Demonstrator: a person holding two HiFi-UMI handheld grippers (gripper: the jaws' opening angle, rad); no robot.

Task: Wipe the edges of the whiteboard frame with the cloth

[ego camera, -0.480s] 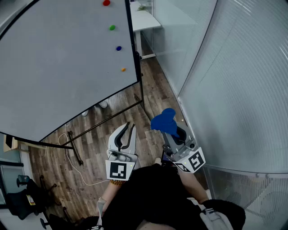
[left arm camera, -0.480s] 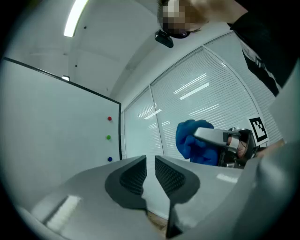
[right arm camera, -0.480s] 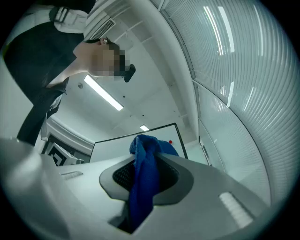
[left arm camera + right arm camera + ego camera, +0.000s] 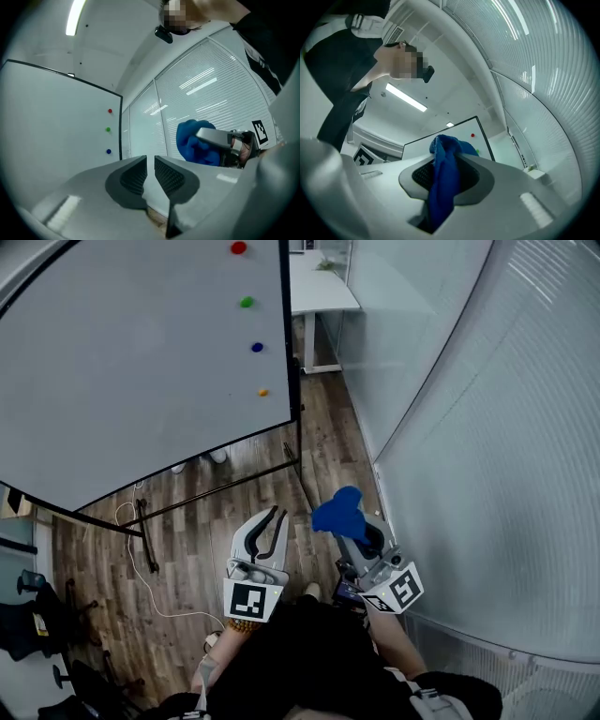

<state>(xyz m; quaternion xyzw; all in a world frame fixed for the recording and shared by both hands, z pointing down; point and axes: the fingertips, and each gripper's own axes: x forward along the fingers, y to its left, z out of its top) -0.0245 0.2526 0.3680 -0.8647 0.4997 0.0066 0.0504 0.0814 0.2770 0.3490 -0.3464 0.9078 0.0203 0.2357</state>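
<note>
A white whiteboard (image 4: 131, 352) with a thin black frame (image 4: 292, 362) stands on a rolling stand at the upper left of the head view; small coloured magnets dot it near its right edge. My right gripper (image 4: 361, 526) is shut on a blue cloth (image 4: 339, 510), which bunches out past the fingertips, clear of the board. In the right gripper view the blue cloth (image 4: 443, 183) hangs between the jaws with the whiteboard (image 4: 450, 136) behind it. My left gripper (image 4: 272, 521) hangs beside it, jaws nearly together with a thin gap and nothing held; the whiteboard (image 4: 56, 122) fills its view's left.
A glass partition with blinds (image 4: 469, 427) curves along the right. A white desk (image 4: 319, 292) stands behind the board. The stand's black legs (image 4: 150, 549) and a white cable (image 4: 141, 577) lie on the wood floor. An office chair (image 4: 28, 624) sits at the lower left.
The head view has shifted slightly, so the board sits a little further right. Both grippers hold much the same pose, the cloth still in the right one.
</note>
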